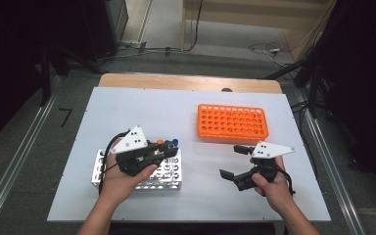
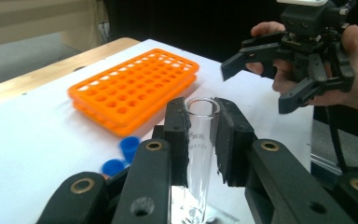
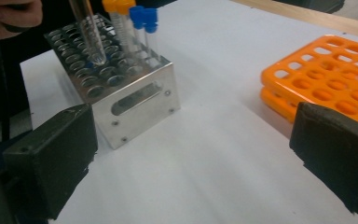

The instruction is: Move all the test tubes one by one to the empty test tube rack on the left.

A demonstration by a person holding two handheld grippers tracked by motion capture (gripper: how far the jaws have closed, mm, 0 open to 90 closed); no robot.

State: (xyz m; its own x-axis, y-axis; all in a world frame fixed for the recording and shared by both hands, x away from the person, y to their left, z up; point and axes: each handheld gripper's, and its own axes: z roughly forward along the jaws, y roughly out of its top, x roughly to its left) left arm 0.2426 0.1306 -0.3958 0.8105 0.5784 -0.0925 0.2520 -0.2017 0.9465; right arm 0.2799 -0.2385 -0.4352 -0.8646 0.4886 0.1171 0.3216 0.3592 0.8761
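Note:
My left gripper [image 2: 200, 135] is shut on an uncapped clear glass test tube [image 2: 201, 116], pads pressing just under its rim. In the high view the left gripper [image 1: 162, 149] hangs over the metal tube rack [image 1: 169, 178]. From the right gripper view, the tube [image 3: 88, 32] stands tilted with its lower end at the top of the metal rack [image 3: 140, 100]; I cannot tell if it sits in a hole. My right gripper [image 1: 235, 161] is open and empty to the right of the rack, its jaws [image 3: 191, 158] spread wide over bare table. The left gripper view also catches the right gripper [image 2: 256, 88].
An orange tube rack [image 1: 232, 122] lies at the back right with its holes unfilled. Blue-capped tubes [image 3: 144, 18] and orange-capped tubes [image 3: 116, 7] stand at the metal rack's far end. The white table top [image 1: 127, 112] spreads around both racks.

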